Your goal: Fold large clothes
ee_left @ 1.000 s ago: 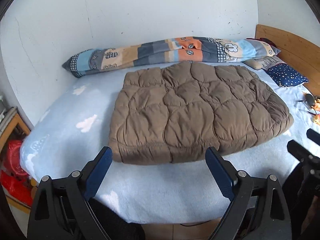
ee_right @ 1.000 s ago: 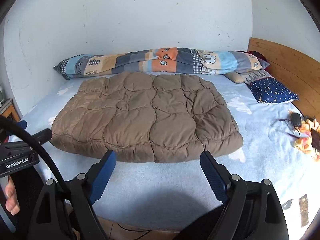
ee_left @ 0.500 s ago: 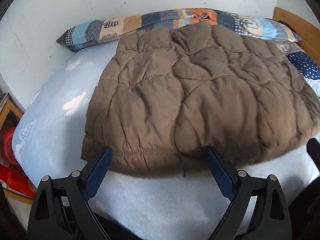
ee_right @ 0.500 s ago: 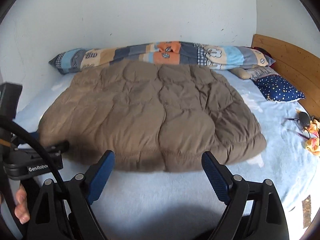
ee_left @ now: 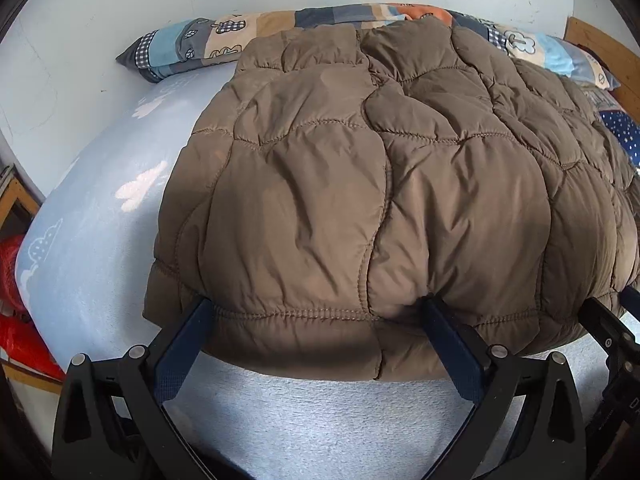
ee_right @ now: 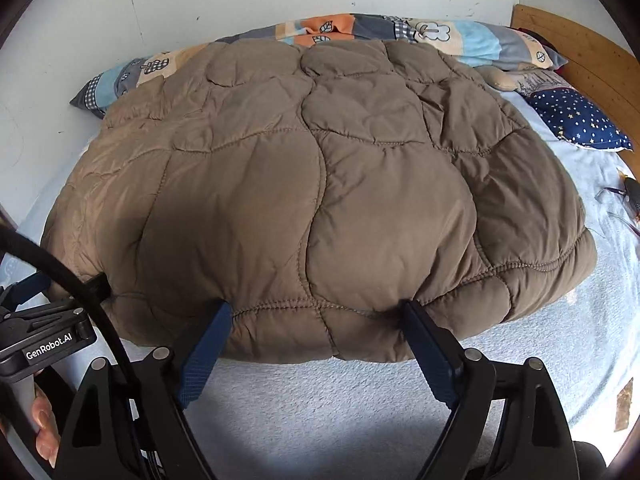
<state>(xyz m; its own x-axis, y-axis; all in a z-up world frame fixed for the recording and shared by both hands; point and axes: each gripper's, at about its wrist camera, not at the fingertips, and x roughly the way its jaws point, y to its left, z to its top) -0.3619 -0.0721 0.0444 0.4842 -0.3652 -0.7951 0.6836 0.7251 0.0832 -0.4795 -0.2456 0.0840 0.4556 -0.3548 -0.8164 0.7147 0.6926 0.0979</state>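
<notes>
Brown quilted jacket (ee_left: 360, 200) lies flat on a light-blue bed (ee_left: 100, 208), both tongs at its near hem.

Its long side runs left to right across both tongs. Left gripper (ee_left: 316, 316) is opening wide; right gripper (ee_right: 316, 316) gapes; both straddle the hem unpinched. Beyond: patchwork bolster (ee_right: 460, 36) against the wall, starry pillow (ee_right: 580, 120) far right. Bare sheet lies nearest.

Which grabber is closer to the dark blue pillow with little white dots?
Right. The right gripper is at the puffy brown quilted coat's near hem toward the dark blue dotted pillow; the left gripper is farther along, away from it.
</notes>
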